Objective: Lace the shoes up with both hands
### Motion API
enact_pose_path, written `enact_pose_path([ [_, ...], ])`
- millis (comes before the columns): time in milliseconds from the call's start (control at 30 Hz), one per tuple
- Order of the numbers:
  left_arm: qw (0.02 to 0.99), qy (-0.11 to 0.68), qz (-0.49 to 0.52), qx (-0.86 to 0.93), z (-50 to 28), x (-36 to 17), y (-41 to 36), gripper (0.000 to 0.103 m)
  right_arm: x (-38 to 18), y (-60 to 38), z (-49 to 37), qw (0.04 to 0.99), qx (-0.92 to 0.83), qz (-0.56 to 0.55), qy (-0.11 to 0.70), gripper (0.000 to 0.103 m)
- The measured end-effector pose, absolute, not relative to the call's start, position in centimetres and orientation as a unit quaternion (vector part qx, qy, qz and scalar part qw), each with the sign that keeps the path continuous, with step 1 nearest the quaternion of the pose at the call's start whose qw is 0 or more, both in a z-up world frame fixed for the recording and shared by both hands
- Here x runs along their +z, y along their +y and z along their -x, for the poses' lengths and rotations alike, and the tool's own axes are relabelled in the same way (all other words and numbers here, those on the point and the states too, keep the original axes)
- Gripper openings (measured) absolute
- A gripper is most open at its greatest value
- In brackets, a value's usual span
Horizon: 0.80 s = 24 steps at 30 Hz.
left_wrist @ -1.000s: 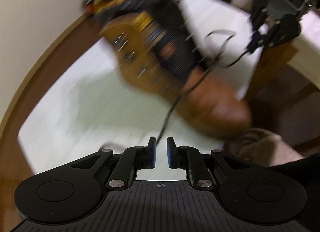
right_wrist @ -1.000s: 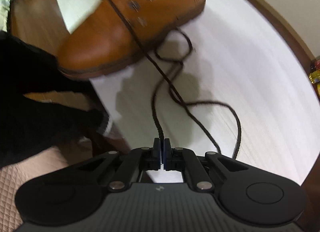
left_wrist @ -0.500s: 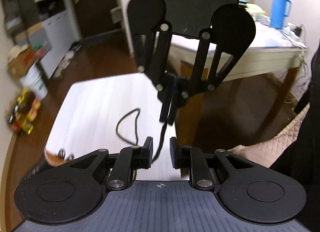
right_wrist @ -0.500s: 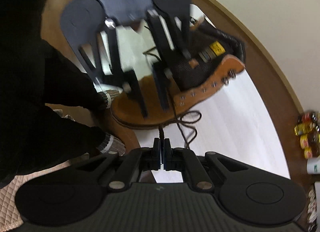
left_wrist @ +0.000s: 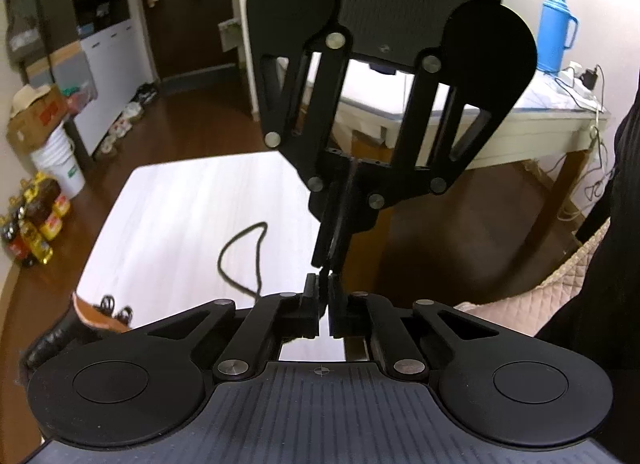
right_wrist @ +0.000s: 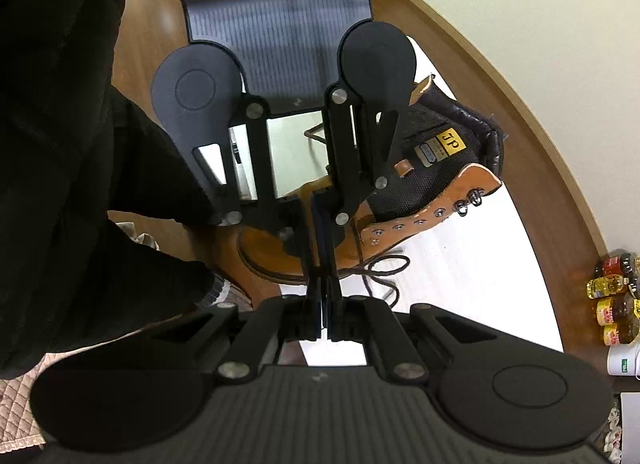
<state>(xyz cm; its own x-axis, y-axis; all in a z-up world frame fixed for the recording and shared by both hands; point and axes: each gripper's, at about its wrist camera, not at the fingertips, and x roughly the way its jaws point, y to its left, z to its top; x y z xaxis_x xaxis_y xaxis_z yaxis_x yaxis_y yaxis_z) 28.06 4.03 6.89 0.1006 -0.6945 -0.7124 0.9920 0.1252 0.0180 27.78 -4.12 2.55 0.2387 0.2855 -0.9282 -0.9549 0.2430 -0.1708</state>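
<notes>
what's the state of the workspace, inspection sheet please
surface: white table
job's things: brown boot at the table edge, dark lace looping loose beside it
clutter: nothing seen on the table
grippers: left claw closing, lace end between its jaws; right claw shut on the same lace, tip to tip
cables: wires on the side table
surroundings: bottles and bucket on the floor, blue flask
</notes>
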Motion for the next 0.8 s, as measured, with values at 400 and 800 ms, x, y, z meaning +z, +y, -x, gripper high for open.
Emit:
enact_pose_path([
  [400,0.819,0.398,-0.244,-0.332,-29.2,11.8,16.9,0.003,-1.1,-6.1,-32.4,0.785,0.318,0.219,0.484,0.016],
  [800,0.818,0.405,-0.193,-0.360,-29.6,9.6,16.8,0.003,-5.2,-2.5,-32.8,0.852,0.152,-0.009,0.500,0.020],
])
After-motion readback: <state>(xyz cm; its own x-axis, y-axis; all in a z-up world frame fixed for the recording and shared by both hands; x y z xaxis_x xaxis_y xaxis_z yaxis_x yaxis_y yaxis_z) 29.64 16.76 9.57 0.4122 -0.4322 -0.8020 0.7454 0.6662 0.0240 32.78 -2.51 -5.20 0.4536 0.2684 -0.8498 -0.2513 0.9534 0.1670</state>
